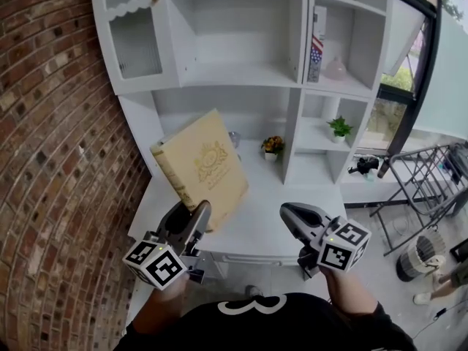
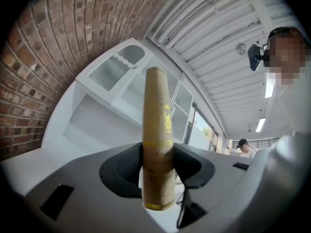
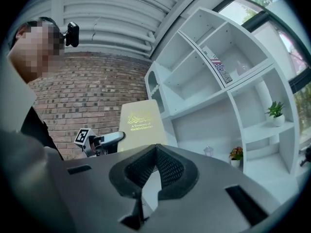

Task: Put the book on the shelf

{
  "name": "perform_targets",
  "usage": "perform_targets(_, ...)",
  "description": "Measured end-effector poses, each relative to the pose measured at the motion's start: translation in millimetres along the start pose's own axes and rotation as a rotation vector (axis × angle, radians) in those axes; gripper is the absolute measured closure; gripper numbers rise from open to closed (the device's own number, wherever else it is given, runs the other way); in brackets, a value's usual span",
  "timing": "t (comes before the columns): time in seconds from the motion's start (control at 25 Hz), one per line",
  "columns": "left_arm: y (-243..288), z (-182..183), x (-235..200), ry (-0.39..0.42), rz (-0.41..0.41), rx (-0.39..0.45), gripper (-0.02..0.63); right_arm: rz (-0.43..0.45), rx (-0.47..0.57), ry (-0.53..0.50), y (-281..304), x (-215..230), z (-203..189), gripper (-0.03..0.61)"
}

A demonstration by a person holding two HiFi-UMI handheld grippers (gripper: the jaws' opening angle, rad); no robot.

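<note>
The person's black shirt (image 1: 263,327) is right under the head camera. Two arms reach out from it, and each hand holds a gripper.

The left gripper (image 1: 194,218) holds the book (image 1: 203,167). The book is tan with gold print on its cover. The jaws pinch it at its bottom edge. In the left gripper view, the book (image 2: 158,140) stands straight up between the two black pads, and both pads press on its sides. The jaws are partly apart, as wide as the book is thick. The book is up in the air and leans a little. It is in front of the low middle hole of the white shelf (image 1: 300,50) and above the white desk top (image 1: 292,221). It is not on the shelf yet.

The right gripper (image 1: 287,212) is beside the book, to its right, and does not touch it. In the right gripper view its jaws meet at the tips and nothing is between them.

Behind the book, a small pot of flowers (image 1: 273,147) sits at the back of the desk top. A small green plant (image 1: 339,128) sits in a hole on the right side. Higher up on the right, another book (image 1: 316,46) stands with a flag on it. A pale glass thing (image 1: 336,69) is next to it.

A red brick wall (image 1: 51,123) is on the left. A metal rack (image 1: 431,174) and a round basket (image 1: 424,254) are on the floor to the right.
</note>
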State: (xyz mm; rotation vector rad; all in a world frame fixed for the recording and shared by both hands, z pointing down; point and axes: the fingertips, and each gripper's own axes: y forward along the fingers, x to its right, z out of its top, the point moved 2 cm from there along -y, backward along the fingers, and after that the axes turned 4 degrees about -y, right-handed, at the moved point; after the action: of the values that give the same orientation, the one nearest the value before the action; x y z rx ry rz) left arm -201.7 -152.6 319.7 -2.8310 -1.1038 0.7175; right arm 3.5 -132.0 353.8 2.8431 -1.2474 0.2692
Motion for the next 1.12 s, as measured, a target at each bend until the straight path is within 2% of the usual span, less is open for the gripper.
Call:
perform_targets(0.48,65.8,48.4,-30.1,0.069,0.045,0.069,0.430,0.059,-0.001,-0.069,58.2,60.0,32.5,0.568)
perform_targets(1.12,148.1,96.3,-41.2,0.147,0.071,0.123,0.430,0.124,-0.018,-0.112,93.3,114.4,39.3,0.568)
